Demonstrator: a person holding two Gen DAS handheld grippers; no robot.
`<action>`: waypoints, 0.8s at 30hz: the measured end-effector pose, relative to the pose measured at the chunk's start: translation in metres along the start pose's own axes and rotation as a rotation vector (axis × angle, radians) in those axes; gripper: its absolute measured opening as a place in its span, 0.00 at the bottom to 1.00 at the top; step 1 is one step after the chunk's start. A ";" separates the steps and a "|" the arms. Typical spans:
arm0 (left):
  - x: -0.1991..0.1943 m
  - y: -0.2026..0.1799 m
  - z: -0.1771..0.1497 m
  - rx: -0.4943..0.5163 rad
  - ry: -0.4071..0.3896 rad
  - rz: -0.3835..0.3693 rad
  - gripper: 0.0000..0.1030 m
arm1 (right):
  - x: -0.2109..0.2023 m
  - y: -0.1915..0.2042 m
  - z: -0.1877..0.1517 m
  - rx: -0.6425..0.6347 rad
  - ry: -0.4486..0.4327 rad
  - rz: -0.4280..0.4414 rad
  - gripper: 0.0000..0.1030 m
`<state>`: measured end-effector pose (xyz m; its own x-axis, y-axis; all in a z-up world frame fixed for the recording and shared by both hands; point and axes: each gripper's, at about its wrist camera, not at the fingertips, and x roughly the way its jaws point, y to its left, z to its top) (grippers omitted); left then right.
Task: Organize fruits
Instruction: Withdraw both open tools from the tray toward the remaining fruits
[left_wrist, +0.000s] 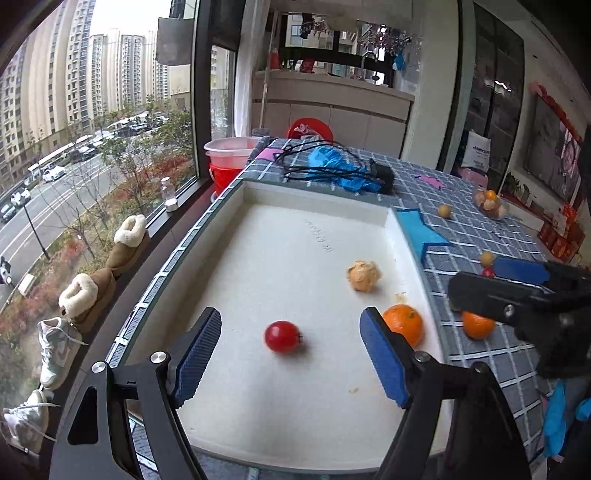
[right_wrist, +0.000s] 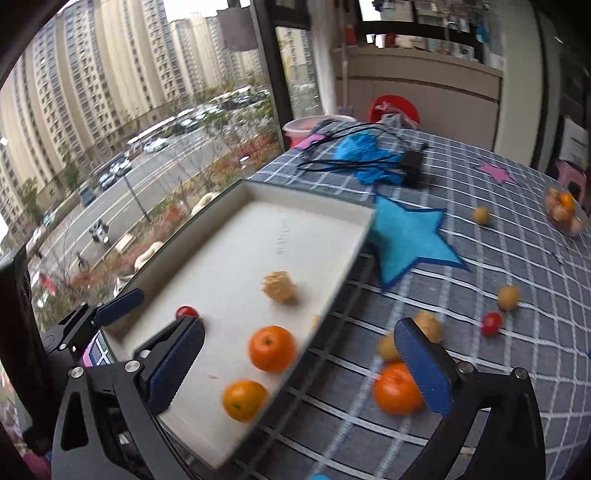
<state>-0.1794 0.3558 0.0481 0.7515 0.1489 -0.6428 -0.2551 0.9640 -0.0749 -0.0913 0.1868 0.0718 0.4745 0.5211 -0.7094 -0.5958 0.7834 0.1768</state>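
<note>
Checked tablecloth (right_wrist: 480, 258), white tray (left_wrist: 317, 206), loose fruit.

The bench (right_wrist: 461, 369) wears a grey-blue cloth crossed by white grid lines. The tray (left_wrist: 280, 240) at its window edge is plain white. In it lie a red tomato (left_wrist: 283, 336), an orange tangerine (left_wrist: 404, 325) and a pale tan, crinkled ball (left_wrist: 363, 275), perhaps a husked fruit. A bright blue star (right_wrist: 406, 236) lies beside the tray, a pink star (right_wrist: 496, 172) near the far edge. The fingers (left_wrist: 197, 354) carry dark blue ribbed pads on black frames.
</note>
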 end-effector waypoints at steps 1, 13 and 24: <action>-0.002 -0.004 0.000 0.007 -0.001 -0.007 0.80 | -0.003 -0.006 -0.002 0.011 0.000 -0.007 1.00; -0.011 -0.122 -0.023 0.227 0.042 -0.166 0.82 | -0.048 -0.134 -0.059 0.271 0.018 -0.180 1.00; 0.018 -0.194 -0.049 0.313 0.086 -0.179 0.82 | -0.066 -0.221 -0.106 0.404 0.047 -0.411 1.00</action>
<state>-0.1467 0.1608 0.0139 0.7102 -0.0345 -0.7032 0.0845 0.9958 0.0364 -0.0598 -0.0571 0.0074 0.5799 0.1377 -0.8030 -0.0694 0.9904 0.1197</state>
